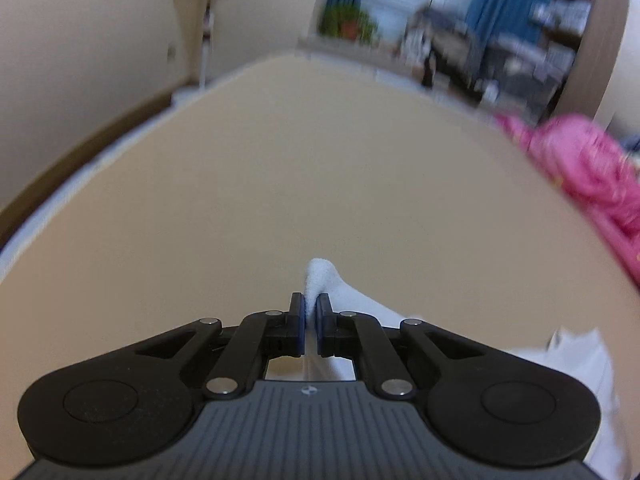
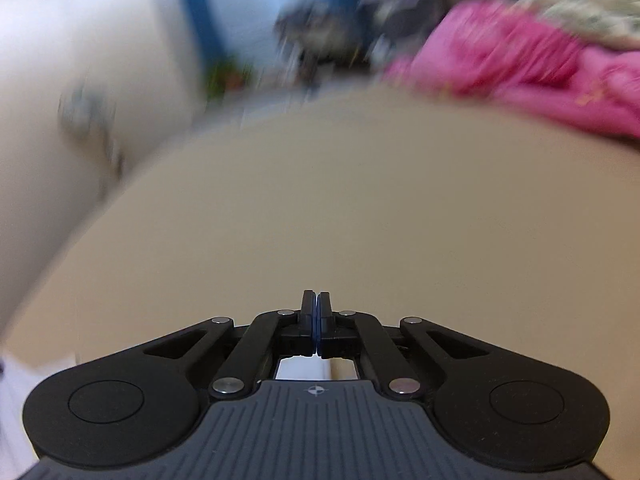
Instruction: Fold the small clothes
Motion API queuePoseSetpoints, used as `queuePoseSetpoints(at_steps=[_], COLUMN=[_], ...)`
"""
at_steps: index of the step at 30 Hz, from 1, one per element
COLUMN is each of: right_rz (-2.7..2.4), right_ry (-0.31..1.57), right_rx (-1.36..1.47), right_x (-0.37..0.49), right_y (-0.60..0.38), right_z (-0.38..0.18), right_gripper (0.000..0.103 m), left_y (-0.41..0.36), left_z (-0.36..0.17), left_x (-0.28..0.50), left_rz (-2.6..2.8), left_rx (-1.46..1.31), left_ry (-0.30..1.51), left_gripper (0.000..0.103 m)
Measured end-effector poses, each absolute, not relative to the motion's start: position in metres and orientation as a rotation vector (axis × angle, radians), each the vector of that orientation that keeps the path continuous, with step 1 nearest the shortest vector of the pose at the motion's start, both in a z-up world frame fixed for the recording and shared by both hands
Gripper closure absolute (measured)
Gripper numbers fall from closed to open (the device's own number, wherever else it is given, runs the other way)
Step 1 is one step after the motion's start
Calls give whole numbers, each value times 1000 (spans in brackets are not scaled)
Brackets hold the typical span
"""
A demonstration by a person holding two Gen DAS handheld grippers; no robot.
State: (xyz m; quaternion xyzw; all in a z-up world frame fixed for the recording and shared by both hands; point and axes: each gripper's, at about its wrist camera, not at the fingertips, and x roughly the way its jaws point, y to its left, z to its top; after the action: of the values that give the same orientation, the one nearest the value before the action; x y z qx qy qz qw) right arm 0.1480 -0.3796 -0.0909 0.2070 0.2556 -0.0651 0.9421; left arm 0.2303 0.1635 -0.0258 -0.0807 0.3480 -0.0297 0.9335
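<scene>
**Left gripper has the white cloth pinched; right is clenched on nothing I can see**

My left gripper (image 1: pixel 311 312) is clamped on a fold of the white garment (image 1: pixel 324 280). A tuft of it pokes up past the fingertips, and the rest trails back under the right side of the tool towards my near-right, where more white fabric lies bunched at the lower right of that view. So the cloth's long axis runs from the fingers backwards and to my right, not out ahead across the tan table (image 1: pixel 320 168).

My right gripper (image 2: pixel 316 312) has its pads pressed together. I see no cloth protruding between them; only a sliver of something white shows through the opening behind the jaws, and I cannot tell whether that is the same garment. Ahead of it the table is bare tan.

The pink clothes (image 2: pixel 520 64) sit heaped towards the far right edge of the table, well apart from both tools. The right view is smeared with motion blur.

My judgement: the left hand owns the piece, and any fold turns on carrying that pinched edge over the fabric lying behind and to the right.
</scene>
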Motion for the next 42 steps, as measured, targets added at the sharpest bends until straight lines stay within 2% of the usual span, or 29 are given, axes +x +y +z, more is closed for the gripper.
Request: queuePoseSetpoints(at_steps=[2,3,7,8,10,11,14,15,16,17,19,22,24,25,27,28,30,32,33,34,40,42], right_rz=[-180,-186,-71,-61,-56,-54,-34,-31,-26,-16,-37,-59,-107,-137,-162,-165,-152,-149,-153,-157,-74,-39], right_ry=[461,488,721,746,756,760,790,796,802,803,734,467,368,389,545,638,760,752,732,718,824,862], right_rx=[444,445,564,560,541,545,569,561,547,536,515,556,515,501,494,482,440,420,430,452,575,549], right_x=[145,148,169,173,176,178,176,178,179,179,172,142,132,132,148,156,163,156,149,140,79,61], right_y=[-387,-390,-398,-395,-392,-391,-391,-389,-386,-384,-383,-389,-387,-389,-388,-386,-380,-379,-381,-384,-387,-386], right_z=[-85,-89,-122,-127,-130,-132,-140,-140,-141,-140,-129,-89,-76,-80,-98,-109,-122,-115,-108,-103,-77,-74], right_gripper=[103,103,96,91,62,58,57,61,87,100,100,100,100,98,93,93,92,81,72,67,66,64], left_y=[154,150,152,156,162,164,168,168,168,168,165,170,166,164,160,161,166,175,180,185,196,198], left_z=[-24,-27,-44,-48,-51,-54,-62,-65,-67,-67,-56,-35,-34,-40,-58,-65,-64,-54,-49,-44,-28,-33], left_x=[230,232,244,247,251,252,260,261,264,265,262,253,256,262,273,277,276,269,263,256,194,171], left_rz=[-68,-66,-54,-56,-65,-75,-72,-73,-79,-75,-56,-56,-38,-30,-15,2,27,17,5,-18,-180,-191], left_rx=[-125,-104,-131,-153,-201,-218,-223,-223,-220,-202,-166,-227,-204,-194,-183,-177,-178,-218,-248,-278,-374,-398], left_ry=[684,696,825,849,879,890,922,930,934,926,858,721,705,750,864,909,913,895,895,906,1037,1067], left_gripper=[98,98,96,92,84,79,75,75,79,98,98,98,98,97,94,89,85,71,69,69,69,66])
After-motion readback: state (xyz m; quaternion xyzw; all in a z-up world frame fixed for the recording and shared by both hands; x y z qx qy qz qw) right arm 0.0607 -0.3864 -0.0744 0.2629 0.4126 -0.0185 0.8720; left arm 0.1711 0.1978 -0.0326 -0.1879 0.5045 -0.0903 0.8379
